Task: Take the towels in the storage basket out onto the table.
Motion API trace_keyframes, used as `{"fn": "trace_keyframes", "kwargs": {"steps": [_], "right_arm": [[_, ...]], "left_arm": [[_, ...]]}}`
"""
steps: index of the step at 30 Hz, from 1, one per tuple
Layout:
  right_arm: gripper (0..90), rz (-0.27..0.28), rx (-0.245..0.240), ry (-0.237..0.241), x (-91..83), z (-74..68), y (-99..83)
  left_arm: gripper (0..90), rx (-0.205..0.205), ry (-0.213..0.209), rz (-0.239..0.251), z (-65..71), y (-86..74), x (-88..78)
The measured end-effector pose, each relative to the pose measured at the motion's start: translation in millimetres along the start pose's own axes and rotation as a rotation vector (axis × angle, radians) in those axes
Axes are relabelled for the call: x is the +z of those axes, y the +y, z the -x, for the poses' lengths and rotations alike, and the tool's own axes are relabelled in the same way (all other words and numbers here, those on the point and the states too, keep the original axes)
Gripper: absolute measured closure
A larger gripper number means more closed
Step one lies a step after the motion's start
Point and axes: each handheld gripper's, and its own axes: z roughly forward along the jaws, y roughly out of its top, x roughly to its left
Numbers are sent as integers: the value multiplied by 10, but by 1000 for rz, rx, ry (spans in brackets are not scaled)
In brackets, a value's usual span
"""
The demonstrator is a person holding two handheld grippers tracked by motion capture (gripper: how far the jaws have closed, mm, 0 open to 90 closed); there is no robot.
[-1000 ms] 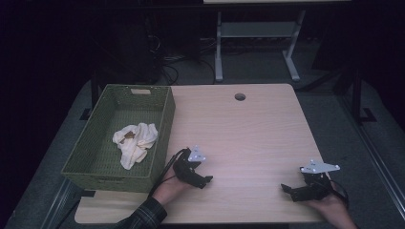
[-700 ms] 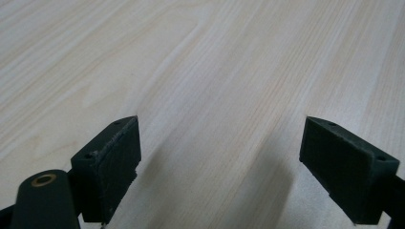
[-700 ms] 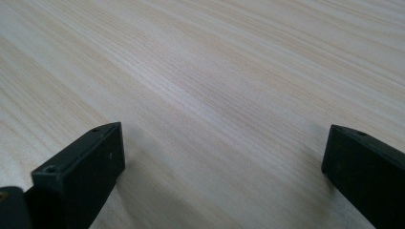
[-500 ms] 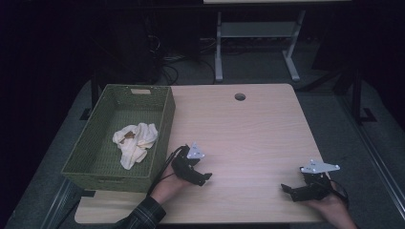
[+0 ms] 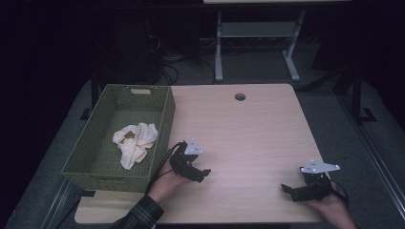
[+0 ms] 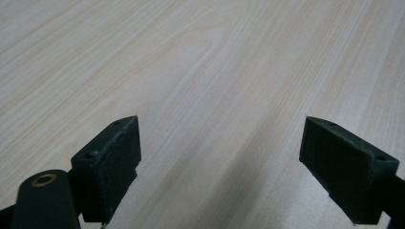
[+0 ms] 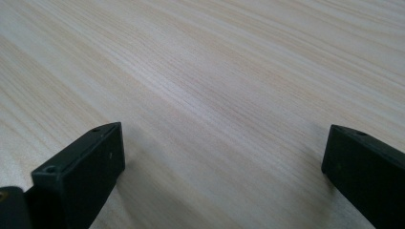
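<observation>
- A pale wooden table (image 5: 248,129) stretches ahead of both pairs of jaws; a small round hole (image 5: 240,97) sits near its far edge, well beyond them.
- A green woven basket (image 5: 165,119) stands along the table's left side, its near corner just beside the left gripper and off to the outside of that gripper's jaws.
- A crumpled cream cloth (image 5: 135,141) lies on the basket floor, near the left gripper but behind the basket wall, touched by neither pair of jaws.
- The left gripper (image 5: 197,174) rests low on the table in the person's left hand (image 5: 165,183). Its jaws stand wide apart, with bare wood between them.
- The right gripper (image 5: 289,189) sits low near the table's front right, held by the right hand (image 5: 329,205), well apart from the left one. Its jaws also gape wide over bare wood and hold nothing.
</observation>
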Motion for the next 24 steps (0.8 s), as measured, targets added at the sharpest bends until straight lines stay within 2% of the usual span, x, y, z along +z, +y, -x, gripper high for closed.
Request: {"fn": "trace_keyframes", "kwargs": {"steps": [5,13,24], "right_arm": [[4,-1,2,1,-1,-1,0],[4,-1,2,1,0,-1,1],[4,0,2,1,0,-1,0]], "left_arm": [[134,1,0,-16,0,17,-14],[139,-25,-11,0,-11,54,-60],[150,-26,-4,6,-22,145,-155]]}}
